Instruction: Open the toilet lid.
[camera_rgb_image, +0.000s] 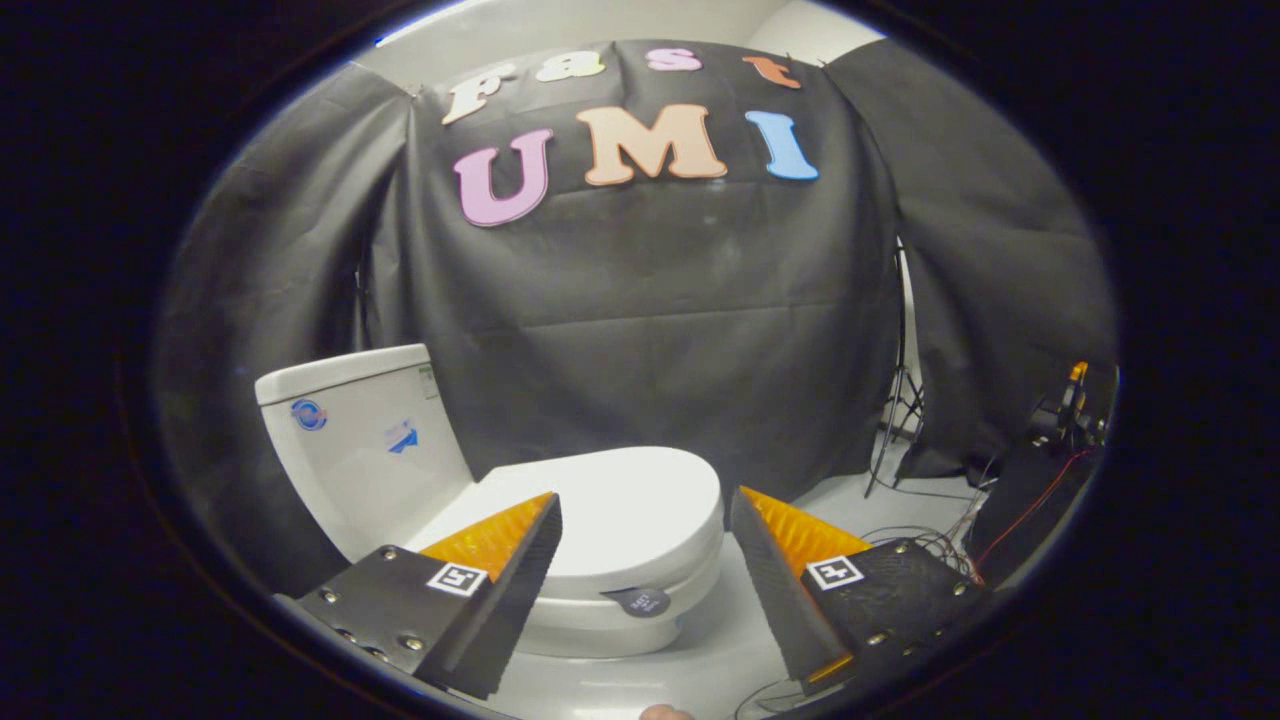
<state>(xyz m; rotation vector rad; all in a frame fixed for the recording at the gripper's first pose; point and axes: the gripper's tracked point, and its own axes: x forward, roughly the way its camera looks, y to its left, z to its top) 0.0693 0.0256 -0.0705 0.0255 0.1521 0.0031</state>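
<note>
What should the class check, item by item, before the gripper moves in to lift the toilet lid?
1. Toilet lid down and flat on the bowl: ok.
2. Gripper open, its fingers wide apart: ok.
3. Dark tab at the lid's front edge in sight between the fingers: ok.
4. Fingers touching the lid: not ok, they hang apart from it.
5. Room behind the lid, up to the tank: ok.
6. Cables on the floor away from the toilet: ok.
</note>
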